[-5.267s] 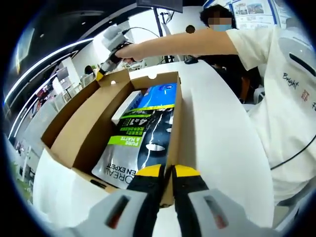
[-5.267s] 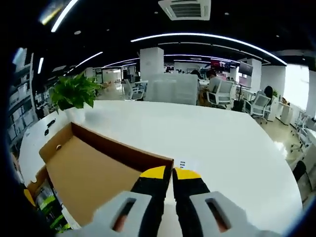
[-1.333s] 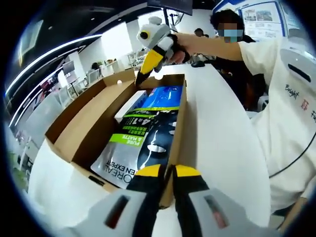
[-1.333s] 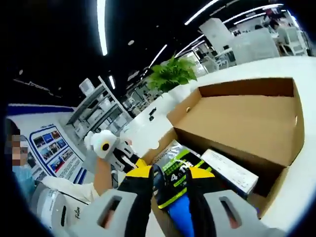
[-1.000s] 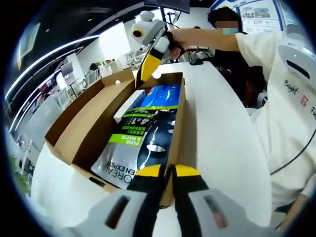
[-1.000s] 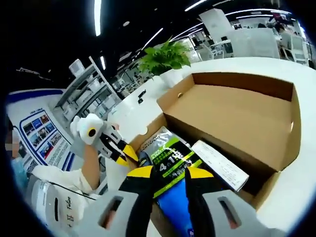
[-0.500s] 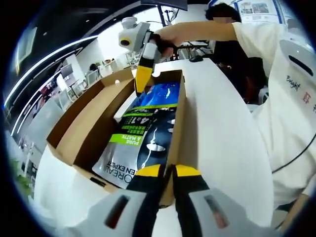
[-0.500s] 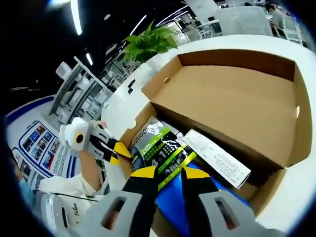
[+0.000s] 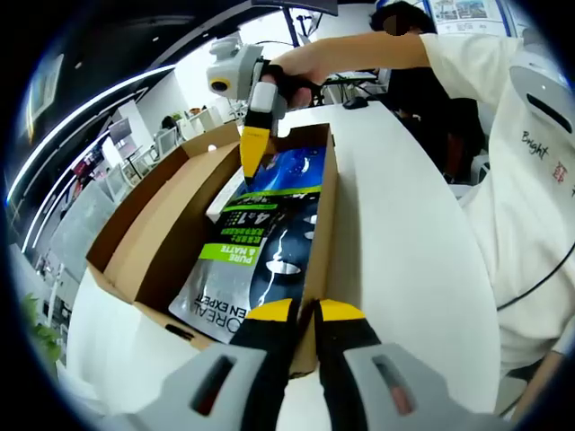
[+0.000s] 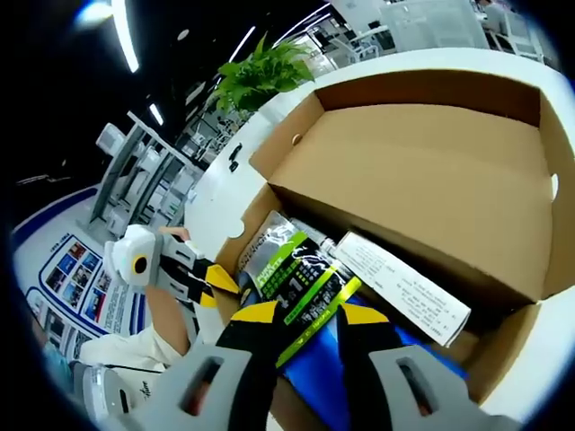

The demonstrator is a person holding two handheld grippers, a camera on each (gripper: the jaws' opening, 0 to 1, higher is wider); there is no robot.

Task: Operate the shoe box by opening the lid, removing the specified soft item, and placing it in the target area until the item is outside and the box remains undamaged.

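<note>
Cardboard fills the middle of my left gripper view: the shoe box [image 9: 153, 242] sits open on the white table [image 9: 404, 260], its lid [image 9: 148, 211] folded back toward the left of the frame. My left gripper [image 9: 304, 312], at the bottom centre, has its jaws pinched narrow on the near edge of the box wall. Inside lies the soft item, a flat pouch [image 9: 260, 242] in black, green and blue, running from the near wall up toward the far end, with a white carton [image 9: 229, 195] beside it on the left. At the upper centre, the right gripper [image 9: 253, 153] points down over the blue end of the pouch. In the right gripper view, the right gripper [image 10: 301, 314] stands at the bottom centre with its jaws apart, one on each side of the pouch [image 10: 296, 278]; I cannot tell whether they touch it. The left gripper [image 10: 211, 285] shows at the left, on the box [image 10: 422, 162] wall.
</note>
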